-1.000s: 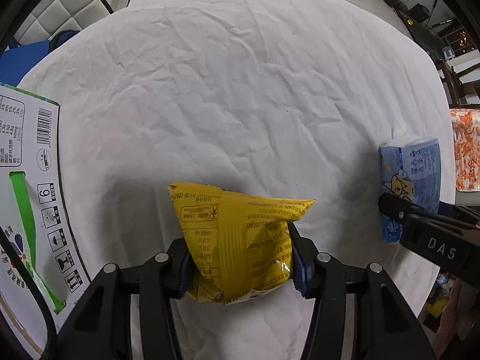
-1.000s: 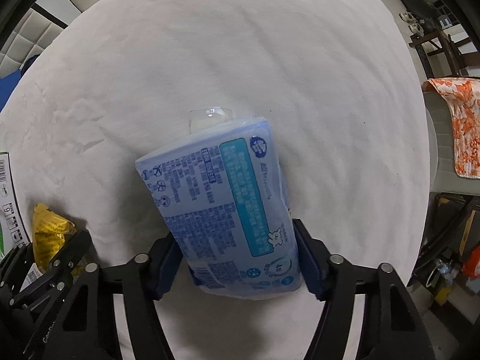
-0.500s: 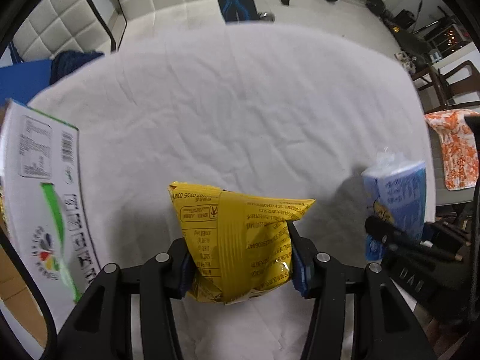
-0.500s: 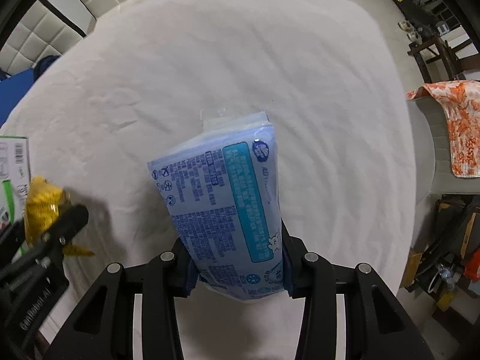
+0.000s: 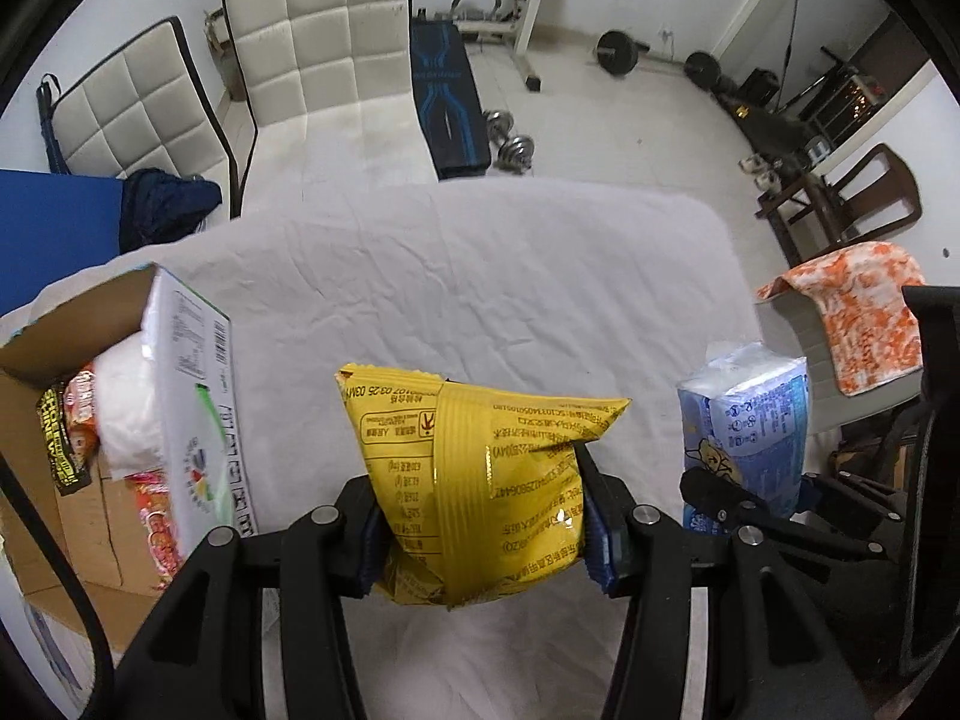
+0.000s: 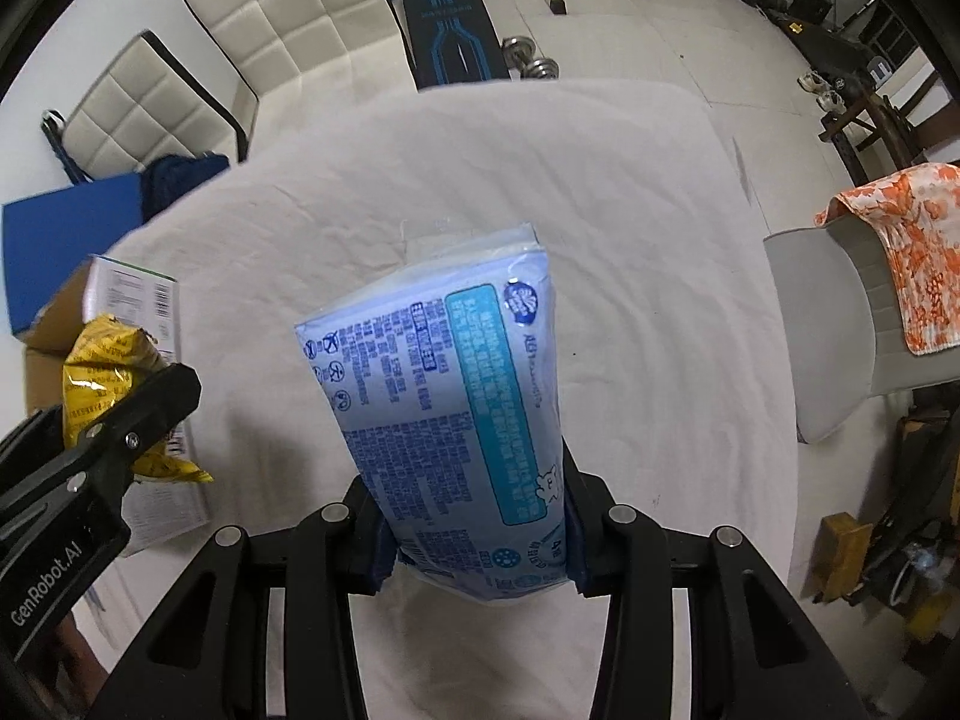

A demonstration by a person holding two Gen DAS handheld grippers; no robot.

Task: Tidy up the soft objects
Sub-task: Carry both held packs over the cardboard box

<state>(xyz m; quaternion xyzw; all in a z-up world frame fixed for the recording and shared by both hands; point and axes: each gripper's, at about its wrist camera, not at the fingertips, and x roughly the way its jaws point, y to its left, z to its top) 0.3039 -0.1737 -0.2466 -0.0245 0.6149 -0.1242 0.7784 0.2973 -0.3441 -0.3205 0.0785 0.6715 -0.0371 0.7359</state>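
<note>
My left gripper [image 5: 480, 510] is shut on a yellow snack bag [image 5: 474, 468] and holds it above the white cloth-covered table [image 5: 480, 276]. My right gripper [image 6: 474, 534] is shut on a light blue tissue pack [image 6: 450, 396], also lifted above the table. The tissue pack also shows in the left wrist view [image 5: 747, 420], to the right of the snack bag. The snack bag shows at the left of the right wrist view [image 6: 111, 372]. An open cardboard box [image 5: 180, 396] stands at the table's left, holding snack packets and a white soft item [image 5: 129, 402].
Two white padded chairs [image 5: 312, 42] stand behind the table. A blue board [image 5: 54, 228] is at the far left. A grey chair with an orange patterned cloth [image 5: 858, 306] stands to the right. A weight bench and dumbbells [image 5: 510, 144] are on the floor beyond.
Both grippers have lifted their packs well above the table. The view has tilted up, so the room and the box's open top now show. The right gripper closed tighter on the tissue pack.
</note>
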